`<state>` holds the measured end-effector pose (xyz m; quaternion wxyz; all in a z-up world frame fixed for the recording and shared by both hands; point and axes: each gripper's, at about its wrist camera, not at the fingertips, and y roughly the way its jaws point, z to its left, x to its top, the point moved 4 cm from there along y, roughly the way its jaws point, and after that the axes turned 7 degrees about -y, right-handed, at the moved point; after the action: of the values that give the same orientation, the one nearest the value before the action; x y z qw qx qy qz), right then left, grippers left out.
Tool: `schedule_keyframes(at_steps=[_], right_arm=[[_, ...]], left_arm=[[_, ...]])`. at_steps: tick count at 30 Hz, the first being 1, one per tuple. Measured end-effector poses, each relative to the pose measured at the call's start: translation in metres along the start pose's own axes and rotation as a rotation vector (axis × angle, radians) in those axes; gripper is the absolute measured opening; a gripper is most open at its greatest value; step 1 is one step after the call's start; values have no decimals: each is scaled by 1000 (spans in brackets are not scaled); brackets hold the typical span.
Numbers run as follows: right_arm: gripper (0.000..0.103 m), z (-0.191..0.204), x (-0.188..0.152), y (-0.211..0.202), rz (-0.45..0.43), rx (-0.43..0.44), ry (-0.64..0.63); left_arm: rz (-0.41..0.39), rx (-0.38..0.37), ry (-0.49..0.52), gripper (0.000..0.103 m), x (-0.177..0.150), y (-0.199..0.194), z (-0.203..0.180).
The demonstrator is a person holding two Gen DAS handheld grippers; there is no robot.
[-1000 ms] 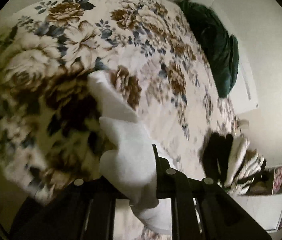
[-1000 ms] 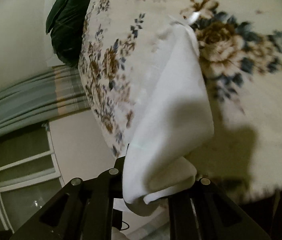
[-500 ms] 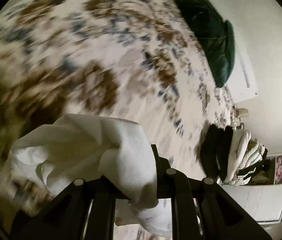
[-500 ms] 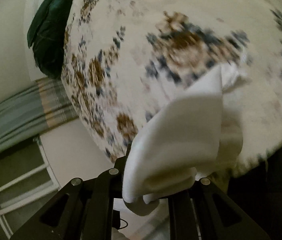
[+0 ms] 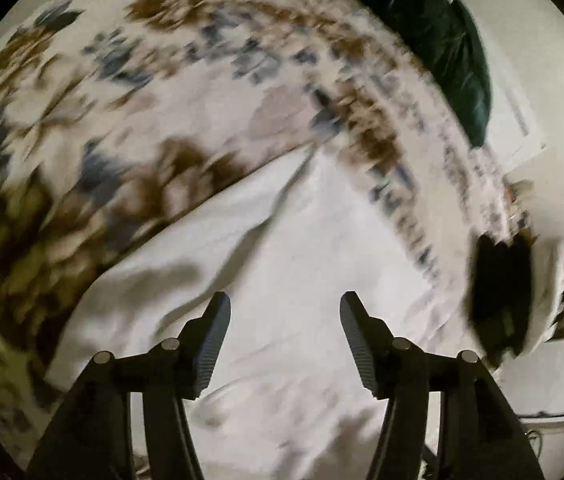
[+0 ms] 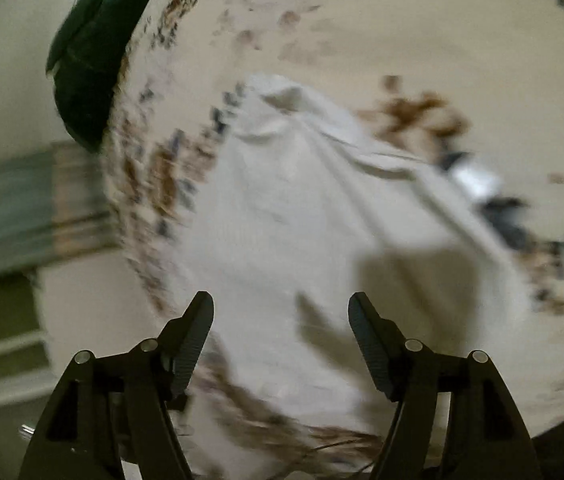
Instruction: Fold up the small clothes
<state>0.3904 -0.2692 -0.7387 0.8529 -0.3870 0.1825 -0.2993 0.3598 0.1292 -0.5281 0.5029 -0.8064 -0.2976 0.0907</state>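
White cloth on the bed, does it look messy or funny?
A bit. The white garment lies rumpled on the floral bedspread, with creases and a bunched far end, not flat. Both the left gripper and right gripper are open above it.

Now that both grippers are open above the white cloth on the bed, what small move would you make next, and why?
Probably lower the right gripper to pinch an edge of the cloth. Both grippers hold nothing, the left gripper too, and the cloth lies creased and loosely spread on the floral bedspread, so it needs regrasping before folding.
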Motion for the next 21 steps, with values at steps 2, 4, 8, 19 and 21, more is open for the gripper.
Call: schedule_keyframes(at_steps=[2, 4, 8, 19, 21], right_arm=[[72, -20, -14, 6, 28, -47, -3], [72, -35, -19, 18, 49, -61, 19], [69, -47, -19, 48, 50, -72, 2], [22, -48, -38, 47, 164, -205, -147], [47, -43, -31, 30, 125, -167, -154]], left_arm=[[31, 59, -15, 55, -10, 11, 23], [61, 79, -47, 55, -16, 26, 38], [73, 148, 24, 43, -26, 49, 39], [87, 262, 117, 24, -52, 20, 56], [64, 262, 158, 40, -55, 9, 46]])
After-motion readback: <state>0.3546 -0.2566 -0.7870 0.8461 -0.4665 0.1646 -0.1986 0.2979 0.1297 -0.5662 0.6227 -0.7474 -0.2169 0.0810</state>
